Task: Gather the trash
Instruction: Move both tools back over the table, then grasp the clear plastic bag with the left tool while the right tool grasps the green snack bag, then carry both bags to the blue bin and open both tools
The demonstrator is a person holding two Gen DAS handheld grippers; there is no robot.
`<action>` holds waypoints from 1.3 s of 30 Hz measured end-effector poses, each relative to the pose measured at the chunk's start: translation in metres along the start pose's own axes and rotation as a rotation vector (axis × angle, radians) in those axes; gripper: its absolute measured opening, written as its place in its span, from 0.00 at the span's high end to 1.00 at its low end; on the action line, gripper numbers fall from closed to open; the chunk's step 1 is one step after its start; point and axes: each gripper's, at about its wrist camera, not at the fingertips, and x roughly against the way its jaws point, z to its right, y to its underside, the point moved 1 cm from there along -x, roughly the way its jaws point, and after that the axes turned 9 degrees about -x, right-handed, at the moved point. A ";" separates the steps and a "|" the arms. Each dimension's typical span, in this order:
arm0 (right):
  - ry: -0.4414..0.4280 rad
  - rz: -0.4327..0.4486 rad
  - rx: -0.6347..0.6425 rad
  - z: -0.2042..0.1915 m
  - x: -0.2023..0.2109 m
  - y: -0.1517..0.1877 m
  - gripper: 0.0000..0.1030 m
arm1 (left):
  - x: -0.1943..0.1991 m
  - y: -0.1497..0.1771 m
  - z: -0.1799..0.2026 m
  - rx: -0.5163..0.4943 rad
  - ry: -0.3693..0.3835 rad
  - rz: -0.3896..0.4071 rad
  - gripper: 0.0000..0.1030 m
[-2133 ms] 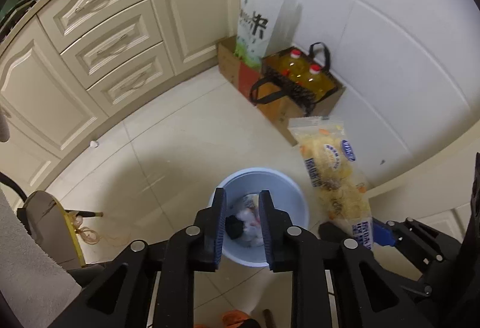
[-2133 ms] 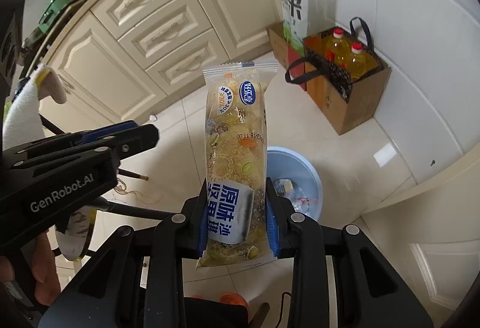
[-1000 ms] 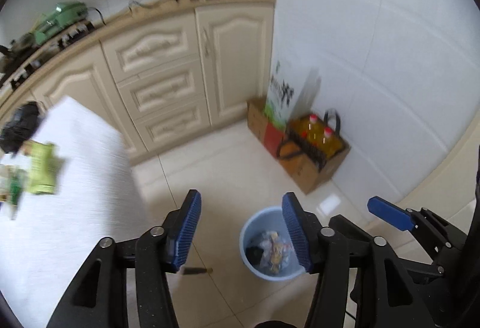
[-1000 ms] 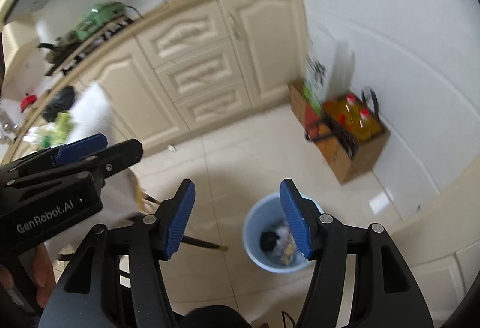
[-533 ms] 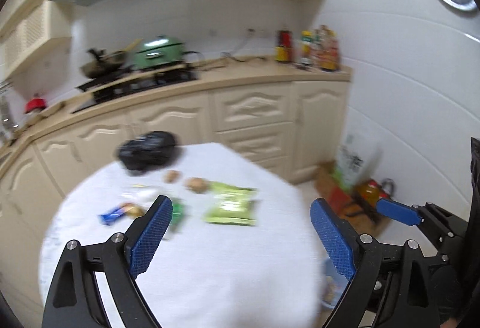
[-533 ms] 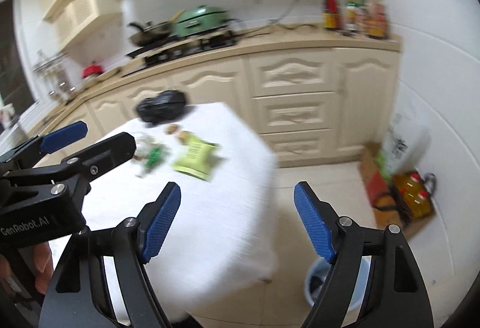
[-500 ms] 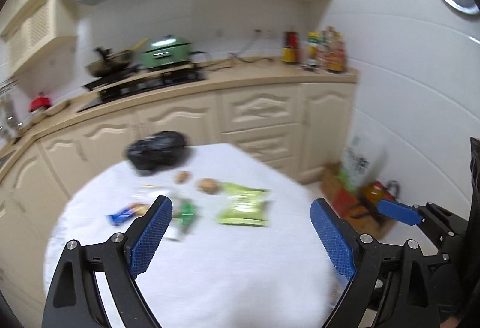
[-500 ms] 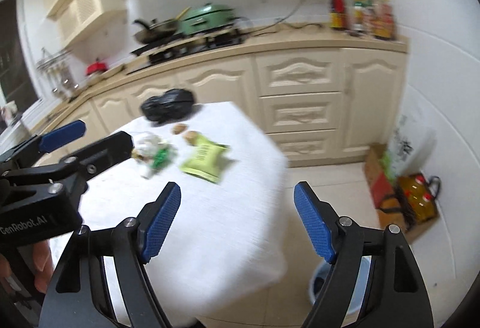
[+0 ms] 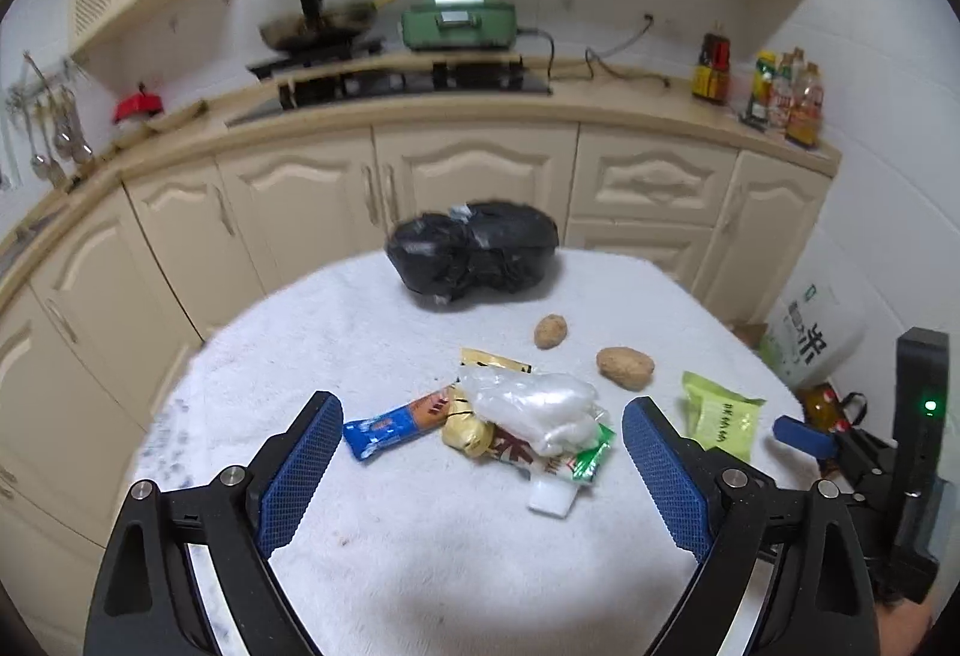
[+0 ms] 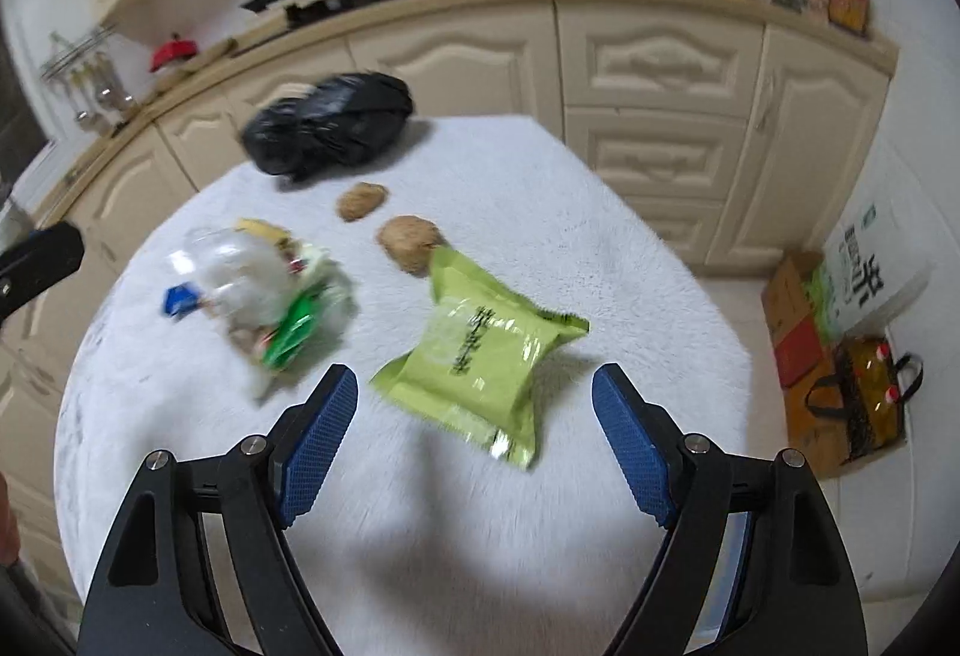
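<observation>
A round table with a white cloth [image 9: 456, 554] [image 10: 600, 248] carries the trash. A heap of wrappers under a clear plastic bag [image 9: 528, 404] [image 10: 240, 266] lies mid-table, with a blue wrapper [image 9: 396, 425] at its left. A green snack packet [image 10: 480, 356] [image 9: 717, 413] lies to the right. A tied black bag [image 9: 474, 254] [image 10: 330, 122] sits at the far edge. My left gripper [image 9: 474, 476] is open and empty, just short of the heap. My right gripper [image 10: 474, 440] is open and empty, just short of the green packet.
Two brown potatoes [image 9: 624, 367] [image 10: 411, 242] lie between the black bag and the packets. Cream kitchen cabinets [image 9: 480, 176] and a counter with a stove stand behind. A box and a bag of oil bottles [image 10: 864, 404] stand on the floor at right.
Both grippers have swung up from the blue bin on the floor to the table and moved closer to the trash. The right gripper let go of its noodle packet earlier and stays open.
</observation>
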 end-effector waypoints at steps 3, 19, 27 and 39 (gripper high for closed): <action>0.025 -0.031 -0.017 0.003 -0.019 -0.005 0.20 | -0.039 -0.028 0.004 0.001 0.025 -0.050 0.11; -0.077 -0.018 0.010 0.004 -0.031 -0.018 0.68 | -0.159 -0.063 0.021 -0.057 0.011 -0.141 0.44; -0.112 0.013 0.015 0.000 -0.002 -0.011 0.68 | -0.113 -0.060 0.012 0.001 0.005 -0.045 0.46; -0.138 0.134 -0.020 0.035 0.093 0.011 0.68 | -0.027 -0.040 0.094 -0.099 0.081 0.058 0.46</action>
